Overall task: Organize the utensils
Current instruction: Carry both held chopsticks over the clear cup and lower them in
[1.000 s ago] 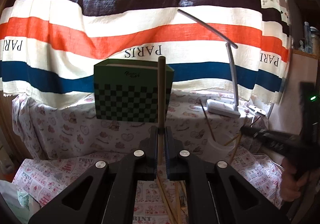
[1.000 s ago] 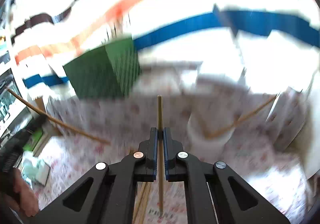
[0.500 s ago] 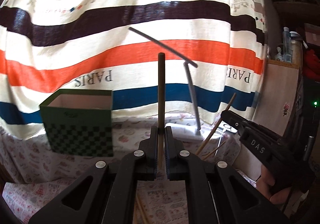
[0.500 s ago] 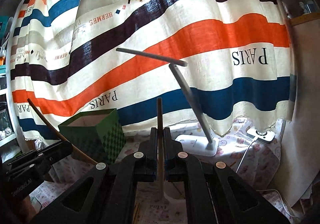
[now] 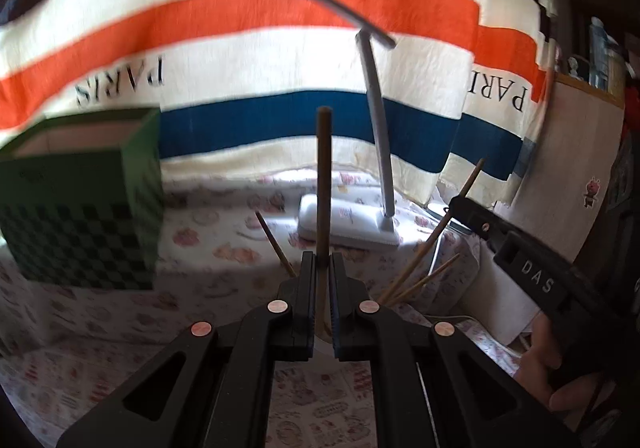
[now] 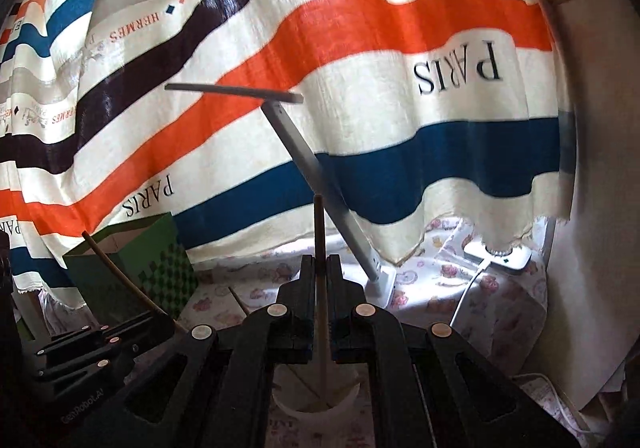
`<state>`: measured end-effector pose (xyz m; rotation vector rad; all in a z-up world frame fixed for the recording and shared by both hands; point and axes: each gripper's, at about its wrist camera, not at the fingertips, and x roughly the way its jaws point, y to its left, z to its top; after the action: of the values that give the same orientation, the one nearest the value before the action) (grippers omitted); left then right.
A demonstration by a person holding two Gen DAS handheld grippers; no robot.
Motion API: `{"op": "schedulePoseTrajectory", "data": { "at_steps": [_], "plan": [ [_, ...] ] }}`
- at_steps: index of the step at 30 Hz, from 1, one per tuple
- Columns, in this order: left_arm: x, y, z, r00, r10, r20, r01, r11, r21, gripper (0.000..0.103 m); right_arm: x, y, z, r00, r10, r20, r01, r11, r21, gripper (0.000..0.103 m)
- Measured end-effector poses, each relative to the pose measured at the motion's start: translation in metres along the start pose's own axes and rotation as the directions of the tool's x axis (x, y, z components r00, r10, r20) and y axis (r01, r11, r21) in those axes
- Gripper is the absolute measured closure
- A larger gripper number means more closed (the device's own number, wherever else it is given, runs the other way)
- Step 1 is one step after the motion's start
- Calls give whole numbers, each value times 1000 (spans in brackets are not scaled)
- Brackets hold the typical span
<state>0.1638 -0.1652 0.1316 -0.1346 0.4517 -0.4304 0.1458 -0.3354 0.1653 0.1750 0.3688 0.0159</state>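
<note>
Dark chopstick (image 5: 322,184) upright, pinched in closed left gripper (image 5: 322,268), paler chopstick (image 6: 319,248) clamped in closed right gripper (image 6: 320,272) over white cup (image 6: 316,404) holding sticks, green checkered box (image 5: 80,224) far left, desk lamp (image 5: 376,152) behind, striped cloth (image 6: 360,48) beyond.

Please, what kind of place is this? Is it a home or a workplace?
Most likely a room in a home, set up for recording. A striped cloth hangs as a backdrop, a table under a printed tablecloth holds a desk lamp, and a green checkered box stands beside it.
</note>
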Motion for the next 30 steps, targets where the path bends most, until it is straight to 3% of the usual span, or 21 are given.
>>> {"op": "schedulePoseTrajectory", "data": {
  "at_steps": [4, 10, 13, 21, 26, 30],
  "plan": [
    [28, 14, 1, 997, -36, -70, 31, 997, -68, 98, 24, -5, -7, 993, -21, -114, 23, 1000, 12, 97],
    [66, 35, -9, 979, -113, -170, 80, 979, -188, 98, 53, -25, -18, 965, 7, -262, 25, 993, 117, 97],
    [75, 40, -13, 981, -98, -169, 64, 978, -196, 98, 59, -34, -21, 960, 6, -280, 35, 989, 144, 97],
    [91, 41, -19, 972, -141, -190, 106, 977, -187, 98, 62, -41, -19, 957, -1, -290, 47, 987, 152, 97],
    [83, 36, -16, 983, -99, -154, 79, 989, -127, 97, 63, -41, -19, 957, -11, -290, 55, 988, 142, 97],
    [69, 40, -15, 991, -47, -124, 35, 994, -102, 86, 62, -39, -18, 956, -11, -294, 56, 988, 143, 89]
  ]
}}
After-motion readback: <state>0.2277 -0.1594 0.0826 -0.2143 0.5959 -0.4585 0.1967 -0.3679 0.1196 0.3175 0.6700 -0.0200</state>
